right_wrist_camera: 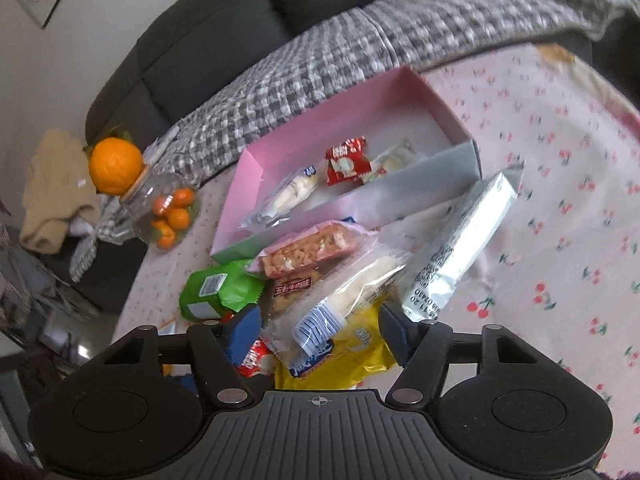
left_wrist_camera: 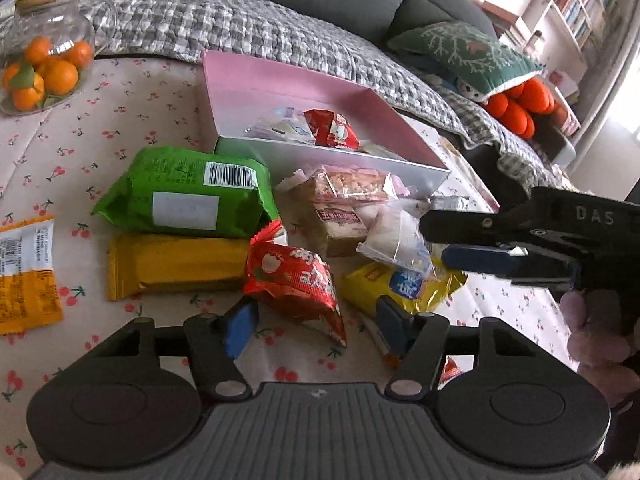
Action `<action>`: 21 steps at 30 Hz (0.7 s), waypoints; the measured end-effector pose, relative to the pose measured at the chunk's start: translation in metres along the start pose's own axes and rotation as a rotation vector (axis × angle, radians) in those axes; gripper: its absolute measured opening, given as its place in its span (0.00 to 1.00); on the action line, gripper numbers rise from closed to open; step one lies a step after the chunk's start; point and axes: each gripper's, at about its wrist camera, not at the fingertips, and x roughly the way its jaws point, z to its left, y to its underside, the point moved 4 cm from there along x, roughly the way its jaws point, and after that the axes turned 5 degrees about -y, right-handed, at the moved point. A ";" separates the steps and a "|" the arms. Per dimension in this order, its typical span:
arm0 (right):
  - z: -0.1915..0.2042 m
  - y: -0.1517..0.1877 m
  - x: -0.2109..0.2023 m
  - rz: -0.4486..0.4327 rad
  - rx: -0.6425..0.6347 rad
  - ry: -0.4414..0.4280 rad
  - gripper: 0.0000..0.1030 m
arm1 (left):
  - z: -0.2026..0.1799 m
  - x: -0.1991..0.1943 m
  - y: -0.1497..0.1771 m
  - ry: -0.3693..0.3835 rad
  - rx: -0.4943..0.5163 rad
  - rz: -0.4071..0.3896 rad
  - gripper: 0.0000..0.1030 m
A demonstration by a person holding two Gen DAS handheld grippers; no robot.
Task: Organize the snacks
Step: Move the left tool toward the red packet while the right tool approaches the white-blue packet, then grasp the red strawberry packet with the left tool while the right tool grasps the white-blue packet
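Item one: red snack packet [left_wrist_camera: 294, 280], lying on the cherry-print tablecloth [left_wrist_camera: 132, 92] between the blue pads of my left gripper [left_wrist_camera: 316, 322]; jaws half-wide, pads either side of it, not visibly pressing.

Item two: clear-wrapped white snack [right_wrist_camera: 352, 284], lying across a yellow packet [right_wrist_camera: 360, 356], between the fingers of my right gripper [right_wrist_camera: 320, 332]; jaws half-wide, and I cannot tell whether the pads touch it.

Item three: silver packet [right_wrist_camera: 460, 244], just right of the clear one, leaning toward the box.

Item four: pink box [left_wrist_camera: 256, 92], open, beyond the pile, holding a small red packet [left_wrist_camera: 332, 130] and pale wrapped pieces.

Item five: green packet [left_wrist_camera: 188, 194] atop a mustard-yellow packet [left_wrist_camera: 172, 264], left of the pile.

Item six: glass jar [left_wrist_camera: 48, 60] of small oranges, far left corner.
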 end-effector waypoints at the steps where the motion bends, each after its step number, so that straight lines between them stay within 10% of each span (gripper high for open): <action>1: -0.002 -0.001 0.002 0.004 0.018 0.001 0.61 | 0.000 0.000 -0.001 0.002 -0.010 -0.003 0.57; 14: -0.016 -0.011 0.028 -0.013 0.157 0.036 0.48 | 0.002 0.007 -0.010 0.011 -0.115 -0.020 0.53; 21: -0.021 -0.013 0.024 -0.015 0.172 0.052 0.30 | 0.006 0.009 -0.013 -0.015 -0.144 -0.010 0.33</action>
